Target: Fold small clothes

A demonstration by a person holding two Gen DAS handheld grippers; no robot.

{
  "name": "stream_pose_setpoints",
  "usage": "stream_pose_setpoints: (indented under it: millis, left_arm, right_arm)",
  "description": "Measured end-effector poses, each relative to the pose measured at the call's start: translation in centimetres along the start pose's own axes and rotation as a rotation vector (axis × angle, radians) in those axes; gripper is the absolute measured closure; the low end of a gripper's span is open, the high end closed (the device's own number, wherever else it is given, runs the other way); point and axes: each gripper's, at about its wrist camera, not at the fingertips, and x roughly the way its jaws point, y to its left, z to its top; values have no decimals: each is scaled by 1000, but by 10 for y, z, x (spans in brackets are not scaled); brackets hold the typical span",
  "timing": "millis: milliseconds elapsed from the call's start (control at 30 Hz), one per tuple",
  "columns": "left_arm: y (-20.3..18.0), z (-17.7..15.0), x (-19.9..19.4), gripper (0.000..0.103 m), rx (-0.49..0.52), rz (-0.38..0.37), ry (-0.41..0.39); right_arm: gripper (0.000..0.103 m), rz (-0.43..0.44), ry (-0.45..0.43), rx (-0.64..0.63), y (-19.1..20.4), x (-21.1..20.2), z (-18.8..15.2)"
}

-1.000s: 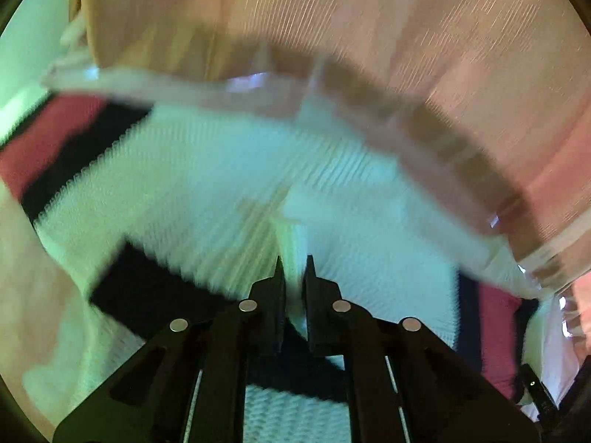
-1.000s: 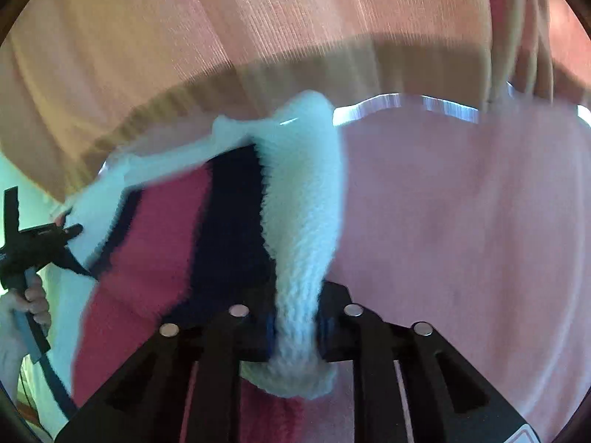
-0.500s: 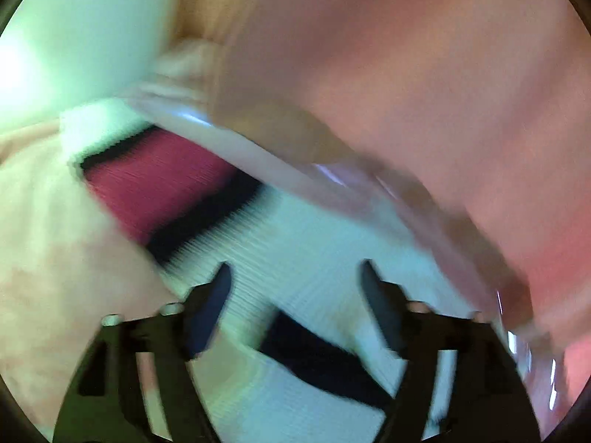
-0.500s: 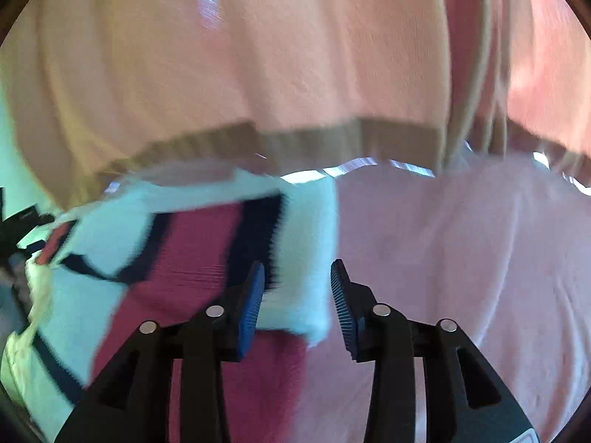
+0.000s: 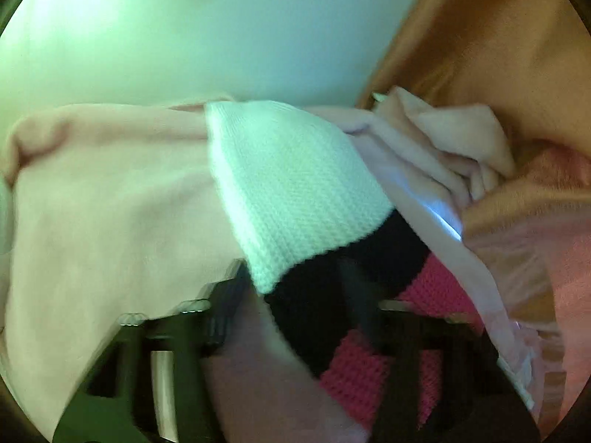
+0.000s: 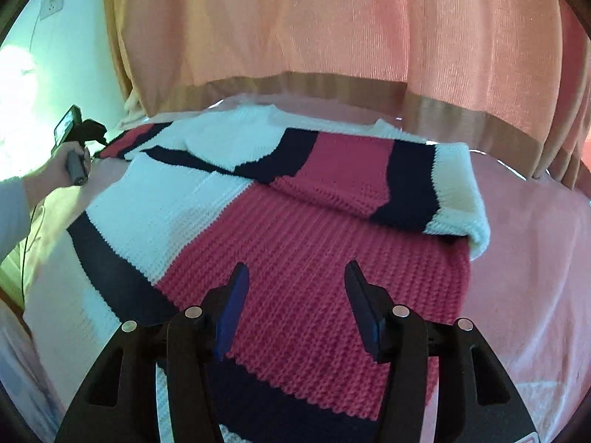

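Note:
A knitted sweater (image 6: 303,229) in white, navy and red blocks lies spread on a pink bed cover (image 6: 535,258). One sleeve is folded across its upper body, with the white cuff (image 6: 461,192) at the right. My right gripper (image 6: 295,277) is open and empty, hovering over the red lower body. In the left wrist view my left gripper (image 5: 295,280) is open, its fingers (image 5: 225,295) either side of the other sleeve's navy band, with that sleeve's white cuff (image 5: 295,184) beyond. The left gripper also shows in the right wrist view (image 6: 77,136) at the sweater's far left.
An orange curtain (image 6: 332,29) hangs behind the bed. A pale wall (image 5: 184,29) stands at the left with a socket (image 6: 51,3). Bunched pink bedding (image 5: 450,140) lies by the curtain. The bed cover extends to the right of the sweater.
Both grippers let go of the sweater and opened. The right pulled back, leaving its sleeve folded across the body. The left swung to the other sleeve's cuff end.

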Motion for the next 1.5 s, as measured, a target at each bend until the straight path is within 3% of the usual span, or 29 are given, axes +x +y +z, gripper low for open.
stream_pose_setpoints:
  millis: [33, 200, 367, 433, 567, 633, 667, 700, 767, 833, 900, 1000, 1100, 1167, 1267, 1400, 1467, 1500]
  left_arm:
    - [-4, -1, -1, 95, 12, 6, -8]
    - [-52, -16, -64, 96, 98, -118, -144]
    - [-151, -86, -174, 96, 311, -367, -212]
    - [-192, -131, -210, 96, 408, -478, -175]
    - [-248, -236, -243, 93, 618, -602, -24]
    - [-261, -287, -240, 89, 706, -608, 71]
    - [-265, -319, -231, 76, 752, -593, 156]
    - [-266, -329, -221, 59, 771, -565, 191]
    - [-260, -341, -201, 52, 793, -507, 235]
    - [-246, -336, -203, 42, 764, -504, 243]
    - [-223, -308, -204, 26, 679, -514, 213]
    - [-195, -263, -207, 20, 538, -522, 174]
    - [-174, -230, -176, 20, 395, -497, 193]
    - [-163, -217, -151, 21, 343, -439, 217]
    - [-155, -210, -121, 35, 315, -374, 250]
    - [-149, -204, -98, 50, 263, -357, 313]
    - [-150, -203, -96, 61, 280, -335, 296]
    - [-151, -202, -96, 71, 286, -328, 289]
  right_arm:
    - [49, 8, 7, 16, -2, 1, 0]
    - [48, -4, -6, 75, -16, -7, 3]
    - [44, -14, -48, 140, -37, -22, 15]
    - [42, -27, -59, 174, -48, -28, 20]
    - [40, -38, -59, 253, -75, -38, 27]
    - [34, -41, -39, 277, -85, -37, 30]
    - [34, -59, -39, 286, -91, -37, 31]
    - [33, -71, -38, 291, -95, -37, 32]
    - [32, -76, -6, 273, -98, -33, 35]
    - [32, -80, -2, 264, -99, -30, 37]
    - [32, -59, 11, 248, -97, -24, 41]
    - [32, 1, 1, 271, -92, -11, 52]
    - [32, 62, 4, 261, -74, 12, 75]
    - [32, 33, 5, 201, -50, 31, 92]
    - [32, 24, 33, 149, -17, 66, 115]
    - [34, -45, 94, 79, 14, 115, 134]
    - [50, -79, 124, 84, 14, 134, 137]
    - [89, -71, 144, 103, 11, 141, 137]
